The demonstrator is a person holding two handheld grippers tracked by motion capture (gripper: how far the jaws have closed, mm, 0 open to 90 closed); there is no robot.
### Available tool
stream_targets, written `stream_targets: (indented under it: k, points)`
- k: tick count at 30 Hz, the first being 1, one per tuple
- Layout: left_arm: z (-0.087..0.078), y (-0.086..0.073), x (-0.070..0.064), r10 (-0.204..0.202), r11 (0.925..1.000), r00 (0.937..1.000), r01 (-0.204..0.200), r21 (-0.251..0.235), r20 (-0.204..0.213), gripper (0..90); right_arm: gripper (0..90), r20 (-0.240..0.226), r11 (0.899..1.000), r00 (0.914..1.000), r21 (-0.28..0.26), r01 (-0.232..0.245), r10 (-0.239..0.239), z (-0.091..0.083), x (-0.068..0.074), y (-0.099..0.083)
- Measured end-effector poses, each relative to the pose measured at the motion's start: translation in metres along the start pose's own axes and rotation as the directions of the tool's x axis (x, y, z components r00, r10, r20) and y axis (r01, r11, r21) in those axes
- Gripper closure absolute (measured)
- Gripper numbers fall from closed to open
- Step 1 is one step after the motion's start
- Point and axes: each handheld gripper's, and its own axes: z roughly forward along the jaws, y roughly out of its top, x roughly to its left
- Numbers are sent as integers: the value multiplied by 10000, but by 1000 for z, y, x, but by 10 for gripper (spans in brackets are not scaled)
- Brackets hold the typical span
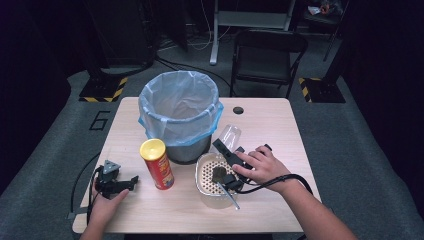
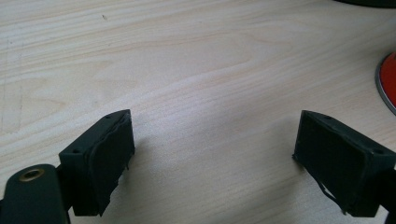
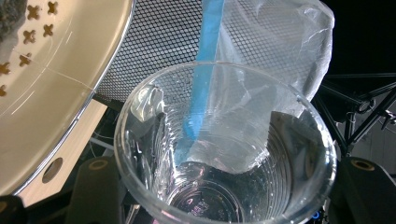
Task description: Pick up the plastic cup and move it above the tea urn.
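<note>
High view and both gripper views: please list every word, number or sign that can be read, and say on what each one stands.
"6": a dark number on the grey floor, left of the table.
Red can: it carries print, too small and blurred to read.
Clear plastic cup held between the right gripper's jaws: small raised marks on its bottom, not readable.
Yellow-and-black striped plates on the floor: a warning pattern, no words.

Bare light-wood bench (image 1: 270, 125) lying open along right side and front edge. Mesh bin with blue-edged clear liner (image 1: 180, 112) blocking centre back. Red cylindrical can with yellow lid (image 1: 157, 164) standing just beside bin, leaving narrow gap. White perforated round dish (image 1: 210, 176) sitting close right of can, crowding centre.
</note>
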Motion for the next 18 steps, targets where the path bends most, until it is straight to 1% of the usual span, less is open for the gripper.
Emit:
stream_targets:
  k: [2,6,7,8,9,11,12,13,14,16,18]
  points:
    - [0,0,0,-17,10000,10000,17,13,7,116,357,-81,10000,10000,-41,10,-11,0,0,0]
    - [0,0,0,-13,10000,10000,13,15,8,117,357,-58,10000,10000,-22,-44,44,0,-1,0]
    - [0,0,0,-4,10000,10000,4,-10,-3,116,357,185,9999,9998,42,-98,97,0,-1,-1]
    - [0,0,0,-3,10000,10000,3,5,3,116,357,301,9999,9995,105,-100,96,-1,-1,-1]
    - [0,0,0,-10,10000,10000,10,16,9,116,357,290,9999,9995,85,-89,86,-1,-1,-1]
    - [0,0,0,3,10000,10000,-3,-7,-2,116,357,599,9999,9982,121,-85,78,-1,-2,-1]
    - [0,0,0,0,10000,10000,0,-5,1,116,357,645,9999,9979,120,-91,83,-1,-3,-1]
    - [0,0,0,-2,10000,10000,2,-7,-1,117,357,488,9999,9988,122,5,-11,-1,-3,-1]
    - [0,0,0,1,10000,10000,-1,-4,1,116,356,655,9998,9978,164,-145,134,-1,-2,-1]
    - [0,0,0,-7,10000,10000,7,1,4,116,357,681,9999,9977,128,10,-18,-1,-4,-1]
    - [0,0,0,-4,10000,10000,4,3,3,116,356,703,9999,9975,135,-42,33,-1,-4,-1]
